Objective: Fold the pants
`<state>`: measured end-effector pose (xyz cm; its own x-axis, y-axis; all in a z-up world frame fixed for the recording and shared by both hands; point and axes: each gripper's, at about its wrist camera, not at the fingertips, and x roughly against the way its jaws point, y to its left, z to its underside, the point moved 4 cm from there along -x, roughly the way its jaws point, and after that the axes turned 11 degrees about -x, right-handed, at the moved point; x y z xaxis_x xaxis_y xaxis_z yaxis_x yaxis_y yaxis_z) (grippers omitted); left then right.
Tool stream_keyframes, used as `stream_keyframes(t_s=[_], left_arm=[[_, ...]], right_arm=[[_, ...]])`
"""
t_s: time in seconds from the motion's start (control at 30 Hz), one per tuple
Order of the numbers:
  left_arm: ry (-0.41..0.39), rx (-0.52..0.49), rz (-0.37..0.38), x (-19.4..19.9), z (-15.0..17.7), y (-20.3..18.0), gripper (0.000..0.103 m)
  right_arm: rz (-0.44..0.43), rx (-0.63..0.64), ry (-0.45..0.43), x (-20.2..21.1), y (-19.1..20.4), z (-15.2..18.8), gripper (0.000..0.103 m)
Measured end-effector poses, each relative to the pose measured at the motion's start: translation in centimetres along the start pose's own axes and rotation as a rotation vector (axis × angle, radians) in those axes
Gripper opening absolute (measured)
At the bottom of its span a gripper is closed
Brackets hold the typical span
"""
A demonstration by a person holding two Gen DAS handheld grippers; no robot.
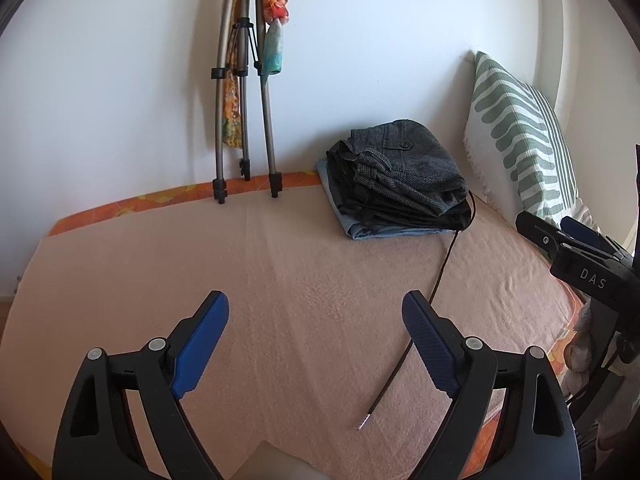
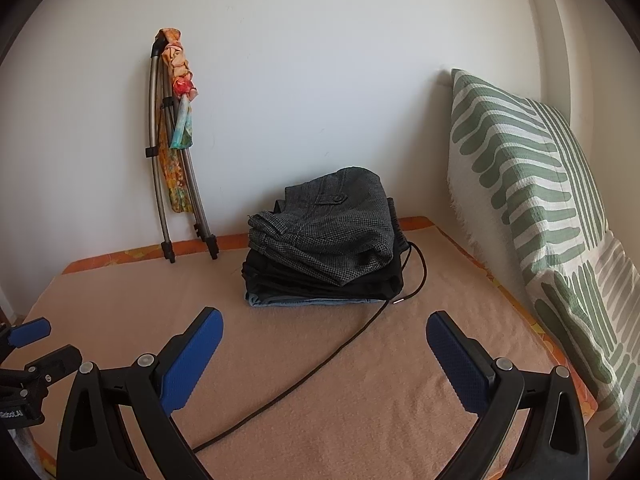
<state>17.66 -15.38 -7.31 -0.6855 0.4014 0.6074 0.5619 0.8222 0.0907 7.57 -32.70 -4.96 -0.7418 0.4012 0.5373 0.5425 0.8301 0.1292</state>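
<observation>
Bed: pink blanket (image 1: 304,280) covers the mattress, white wall behind, with an orange mattress edge (image 1: 160,196) showing along the wall side.
Far left: blanket edge curves away at the left of the left wrist view; floor seems to lie just beyond it.
Tripod: folded tripod (image 1: 240,92) leans on the wall with a bright cloth (image 1: 274,24) tied to it, its feet at the bed's back edge.
Left gripper: left gripper (image 1: 316,312) hovers over bare blanket, jaws wide apart, nothing between them.
Cord: thin dark cord (image 1: 420,320) trails from the stack toward the near edge, its metal tip lying on the blanket.
Pants: folded stack (image 2: 324,248) sits at the back near the wall, grey checked pair on top, dark pairs under it, a light blue one at the bottom.
Right gripper: right gripper (image 2: 324,336) also hovers, jaws spread and empty, aimed at the stack.
Pillow: green-striped pillow (image 2: 532,200) stands against the right side, close beside the stack.
Progress: judging by the tidy stack, these pairs look done; no unfolded pants lie in view, so either the job is finished or the next pair is out of frame.
Open room: the front and middle blanket is free for spreading; the cord crosses it and could snag; the pillow and wall hem in the right and back.
</observation>
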Motion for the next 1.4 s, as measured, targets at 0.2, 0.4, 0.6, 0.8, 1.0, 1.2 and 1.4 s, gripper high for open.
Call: stream_keyframes(t_s=[0.2, 0.4, 0.6, 0.8, 1.0, 1.2, 1.4], left_arm=[[-0.019, 0.002, -0.011, 0.2, -0.3, 0.1, 0.089], [-0.031, 0.000, -0.017, 0.3, -0.5, 0.0, 0.089], [-0.056, -0.018, -0.033, 0.7, -0.7, -0.2, 0.103], [-0.069, -0.035, -0.033, 1.0, -1.0, -0.7, 0.103], [-0.066, -0.031, -0.032, 1.0, -1.1, -0.7, 0.103], [-0.057, -0.020, -0.028, 0.9, -1.1, -0.6, 0.103], [-0.049, -0.012, -0.025, 0.8, -1.0, -0.5, 0.103]], right_arm=[[-0.003, 0.005, 0.003, -0.2, 0.1, 0.1, 0.103], [-0.006, 0.008, 0.005, -0.2, 0.3, 0.3, 0.103], [-0.009, 0.011, 0.007, -0.2, 0.5, 0.4, 0.103], [-0.007, 0.018, 0.010, -0.3, 0.7, 0.5, 0.103], [-0.006, 0.018, 0.010, -0.2, 0.7, 0.6, 0.103], [-0.005, 0.022, 0.008, -0.3, 0.8, 0.7, 0.103], [-0.007, 0.021, 0.010, -0.3, 0.8, 0.7, 0.103]])
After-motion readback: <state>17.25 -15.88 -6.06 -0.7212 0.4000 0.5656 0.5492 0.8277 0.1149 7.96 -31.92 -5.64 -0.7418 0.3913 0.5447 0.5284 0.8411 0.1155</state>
